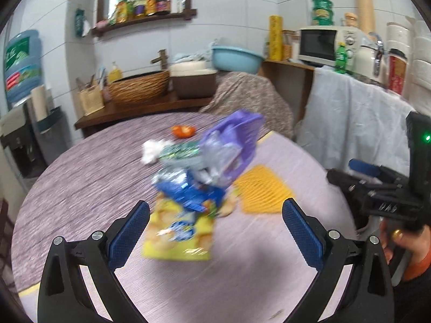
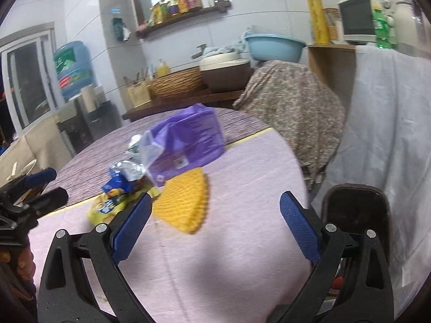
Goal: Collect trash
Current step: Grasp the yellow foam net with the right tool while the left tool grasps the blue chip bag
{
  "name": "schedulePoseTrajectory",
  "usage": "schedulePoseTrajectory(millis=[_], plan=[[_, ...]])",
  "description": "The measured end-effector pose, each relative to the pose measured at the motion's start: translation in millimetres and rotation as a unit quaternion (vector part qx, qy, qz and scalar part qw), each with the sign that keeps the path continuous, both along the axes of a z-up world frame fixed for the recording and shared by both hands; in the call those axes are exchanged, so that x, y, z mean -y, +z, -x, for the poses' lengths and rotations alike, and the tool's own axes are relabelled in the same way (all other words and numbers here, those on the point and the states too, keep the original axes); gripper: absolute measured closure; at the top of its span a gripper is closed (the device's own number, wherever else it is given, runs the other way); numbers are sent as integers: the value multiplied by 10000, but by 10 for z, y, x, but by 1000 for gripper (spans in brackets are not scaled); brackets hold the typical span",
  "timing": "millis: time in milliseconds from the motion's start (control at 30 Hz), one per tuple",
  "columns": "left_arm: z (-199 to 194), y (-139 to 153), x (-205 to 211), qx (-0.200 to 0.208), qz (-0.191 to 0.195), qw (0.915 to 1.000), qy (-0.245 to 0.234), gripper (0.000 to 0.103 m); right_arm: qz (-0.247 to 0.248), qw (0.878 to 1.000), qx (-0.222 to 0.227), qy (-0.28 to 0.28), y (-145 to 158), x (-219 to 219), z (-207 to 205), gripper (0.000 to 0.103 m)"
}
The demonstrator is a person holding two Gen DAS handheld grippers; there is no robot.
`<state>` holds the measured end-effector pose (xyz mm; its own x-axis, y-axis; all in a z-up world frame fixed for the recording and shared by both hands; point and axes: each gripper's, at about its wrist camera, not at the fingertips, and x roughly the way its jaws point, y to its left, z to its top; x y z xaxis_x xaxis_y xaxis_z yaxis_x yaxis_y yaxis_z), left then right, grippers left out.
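Observation:
A heap of trash lies mid-table: a yellow snack bag, a blue wrapper, a purple packet, a green wrapper, white crumpled paper and an orange peel. My left gripper is open and empty, just before the yellow bag. My right gripper is open and empty over the pink cloth, with the purple packet, blue wrapper and yellow bag ahead to its left. The right gripper also shows at the right edge of the left wrist view.
A yellow woven mat lies right of the heap; it also shows in the right wrist view. A dark bin stands off the table's right edge. A cloth-draped chair and a cluttered sideboard stand behind the round table.

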<state>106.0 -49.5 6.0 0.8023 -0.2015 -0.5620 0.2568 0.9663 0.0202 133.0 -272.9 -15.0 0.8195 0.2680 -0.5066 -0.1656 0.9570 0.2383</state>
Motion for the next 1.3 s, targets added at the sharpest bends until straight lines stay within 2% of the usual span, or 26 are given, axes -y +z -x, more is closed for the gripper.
schedulePoseTrajectory(millis=[200, 333, 467, 633, 667, 700, 800, 833, 933, 1033, 1133, 1200, 1233, 1267, 1300], plan=[[-28, -233, -602, -417, -17, 9975, 572, 6, -122, 9982, -195, 552, -3, -373, -132, 8], [-61, -348, -807, -748, 253, 9949, 621, 6, -36, 9949, -487, 880, -80, -642, -306, 8], [-69, -409, -830, -838, 254, 9947, 541, 6, 369, 9942, -804, 613, -236, -775, -506, 8], [-129, -390, -753, -870, 408, 9950, 280, 7, 593, 9898, -1256, 316, -461, -729, -792, 10], [-161, -380, -713, -878, 412, 9951, 211, 7, 568, 9884, -1375, 305, -506, -716, -844, 13], [-199, -374, -671, -893, 425, 9950, 155, 7, 501, 9871, -1483, 325, -545, -705, -884, 19], [-363, -364, -555, -999, 519, 9936, 76, 7, 444, 9867, -1484, 498, -555, -730, -901, 51], [-434, -370, -515, -1067, 566, 9927, 46, 7, 478, 9864, -1480, 537, -551, -746, -893, 56], [-603, -382, -411, -1187, 631, 9909, 47, 7, 399, 9861, -1470, 666, -542, -754, -853, 72], [-779, -418, -307, -1267, 622, 9899, 94, 7, 422, 9872, -1348, 735, -498, -766, -760, 74], [-930, -472, -266, -1420, 701, 9872, 194, 20, 449, 9891, -1172, 773, -439, -770, -658, 76], [-1021, -534, -257, -1589, 808, 9836, 264, 36, 463, 9901, -1074, 782, -389, -771, -593, 76], [-1045, -574, -251, -1683, 839, 9817, 287, 41, 470, 9906, -1003, 800, -365, -766, -549, 76], [-1045, -601, -253, -1732, 866, 9806, 310, 52, 483, 9911, -948, 804, -348, -763, -516, 76], [-1042, -614, -262, -1748, 906, 9799, 309, 57, 510, 9915, -888, 802, -330, -751, -482, 76]])
